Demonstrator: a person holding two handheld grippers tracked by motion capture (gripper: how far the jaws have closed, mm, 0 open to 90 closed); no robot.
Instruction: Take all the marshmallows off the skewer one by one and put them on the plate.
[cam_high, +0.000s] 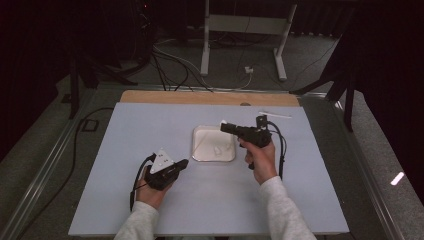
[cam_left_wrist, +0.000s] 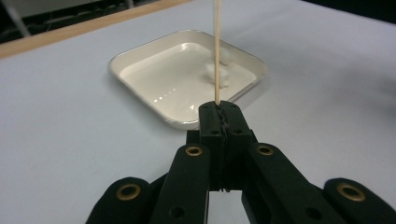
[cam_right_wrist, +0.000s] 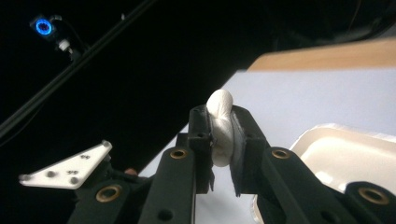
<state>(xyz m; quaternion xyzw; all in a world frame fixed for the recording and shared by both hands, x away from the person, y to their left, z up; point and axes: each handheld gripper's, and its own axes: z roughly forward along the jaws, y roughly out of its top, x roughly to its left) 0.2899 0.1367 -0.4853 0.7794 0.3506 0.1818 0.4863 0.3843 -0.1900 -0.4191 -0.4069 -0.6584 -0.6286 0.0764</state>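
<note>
With the left gripper (cam_left_wrist: 219, 109) clamped on a thin wooden skewer (cam_left_wrist: 217, 51) beside the white tray (cam_high: 196, 150), the right gripper (cam_right_wrist: 223, 135) grips 1 marshmallow (cam_right_wrist: 220, 123) above that tray, so threading it onto the skewer's tip looks next

Dark room w/ black curtains all round. Grey carpet floor (cam_high: 320, 60), cables (cam_high: 175, 65) strewn past table's far edge. White metal stand (cam_high: 245, 30) behind. Table (cam_high: 150, 125): pale top, wood strip along far edge.
</note>
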